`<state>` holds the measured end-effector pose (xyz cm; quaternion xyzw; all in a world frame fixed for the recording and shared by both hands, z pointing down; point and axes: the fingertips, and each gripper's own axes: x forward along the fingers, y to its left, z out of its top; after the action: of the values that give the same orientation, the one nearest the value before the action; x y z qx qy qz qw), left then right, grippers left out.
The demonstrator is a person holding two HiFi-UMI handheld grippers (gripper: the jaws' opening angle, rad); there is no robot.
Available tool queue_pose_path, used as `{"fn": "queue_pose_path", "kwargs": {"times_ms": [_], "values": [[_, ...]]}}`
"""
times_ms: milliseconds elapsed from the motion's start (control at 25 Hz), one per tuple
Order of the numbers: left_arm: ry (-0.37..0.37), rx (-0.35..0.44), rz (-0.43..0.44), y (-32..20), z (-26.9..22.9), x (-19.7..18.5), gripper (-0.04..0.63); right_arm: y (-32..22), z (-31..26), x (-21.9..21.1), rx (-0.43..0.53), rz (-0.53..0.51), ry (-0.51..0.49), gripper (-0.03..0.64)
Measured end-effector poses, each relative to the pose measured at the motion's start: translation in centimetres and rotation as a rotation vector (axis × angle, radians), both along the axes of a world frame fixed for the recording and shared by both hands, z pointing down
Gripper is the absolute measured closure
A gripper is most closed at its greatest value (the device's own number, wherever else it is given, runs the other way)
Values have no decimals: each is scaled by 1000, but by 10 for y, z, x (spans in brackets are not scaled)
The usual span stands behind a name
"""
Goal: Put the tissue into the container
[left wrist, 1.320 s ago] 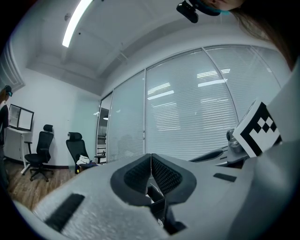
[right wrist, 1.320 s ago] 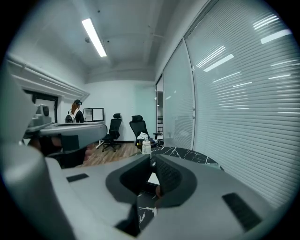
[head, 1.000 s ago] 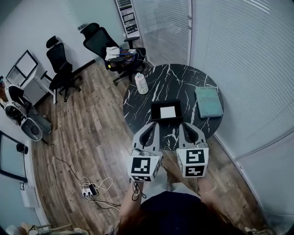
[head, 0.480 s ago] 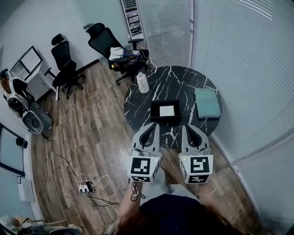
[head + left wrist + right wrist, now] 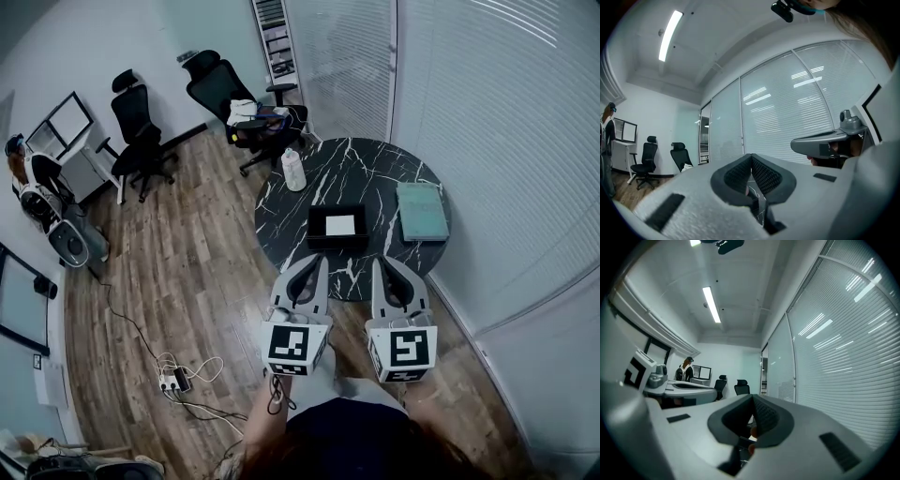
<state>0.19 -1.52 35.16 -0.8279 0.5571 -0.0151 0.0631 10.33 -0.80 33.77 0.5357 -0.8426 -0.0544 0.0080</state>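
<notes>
The grey left gripper (image 5: 317, 270) and grey right gripper (image 5: 382, 272) are held side by side at the near edge of the round black marble table (image 5: 366, 169), each with jaws pressed together on nothing. Beyond them, the white square tissue (image 5: 340, 225) is seen lying inside the black square container (image 5: 315, 228). A pale green flat pad (image 5: 422, 211) is set to its right.

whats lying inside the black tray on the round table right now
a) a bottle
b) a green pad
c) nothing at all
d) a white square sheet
d: a white square sheet lies flat in the middle of the black tray in the head view.
</notes>
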Motion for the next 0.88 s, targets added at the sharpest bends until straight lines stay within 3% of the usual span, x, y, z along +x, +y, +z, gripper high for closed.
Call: {"fn": "queue_pose_path", "kwargs": {"times_ms": [880], "values": [[25, 1, -3, 32, 0, 0, 568, 29, -1, 3, 10, -8, -4, 594]]}}
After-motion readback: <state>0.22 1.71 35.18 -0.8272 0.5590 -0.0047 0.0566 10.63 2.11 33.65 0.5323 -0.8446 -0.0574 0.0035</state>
